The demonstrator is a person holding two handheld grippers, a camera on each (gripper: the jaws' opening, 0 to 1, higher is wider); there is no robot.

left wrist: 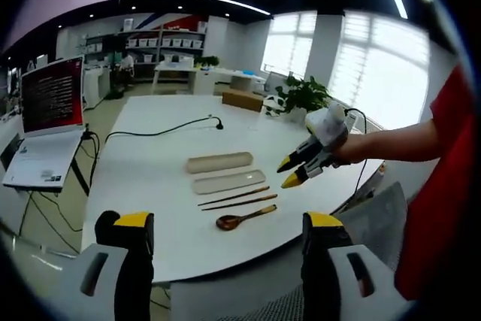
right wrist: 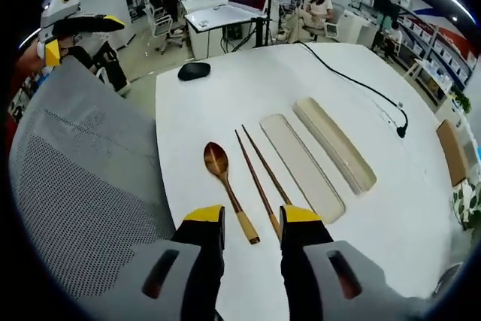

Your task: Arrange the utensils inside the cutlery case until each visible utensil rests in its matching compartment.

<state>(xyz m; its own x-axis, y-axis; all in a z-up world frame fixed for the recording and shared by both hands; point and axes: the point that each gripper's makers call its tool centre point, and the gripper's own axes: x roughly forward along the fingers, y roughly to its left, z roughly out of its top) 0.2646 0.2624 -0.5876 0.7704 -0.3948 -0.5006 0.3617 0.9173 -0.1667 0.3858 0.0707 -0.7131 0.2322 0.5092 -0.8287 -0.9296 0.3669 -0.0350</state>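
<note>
On the white table (left wrist: 150,178) lies a beige cutlery case in two halves: a flat shallow half (left wrist: 228,181) (right wrist: 301,167) and a rounded half (left wrist: 219,162) (right wrist: 334,144) beyond it. Beside the shallow half lie two dark chopsticks (left wrist: 237,198) (right wrist: 259,174) and then a wooden spoon (left wrist: 244,218) (right wrist: 225,186), all outside the case. My left gripper (left wrist: 228,219) (right wrist: 83,35) hangs open off the table's edge. My right gripper (right wrist: 252,216) (left wrist: 288,172) is open above the handle ends of the spoon and chopsticks, holding nothing.
A black cable (left wrist: 161,131) runs across the far table. A black mouse (right wrist: 194,71) sits at one corner. A grey mesh chair (right wrist: 83,186) stands against the table edge. A laptop (left wrist: 49,110), a potted plant (left wrist: 301,95) and a cardboard box (left wrist: 242,99) stand around.
</note>
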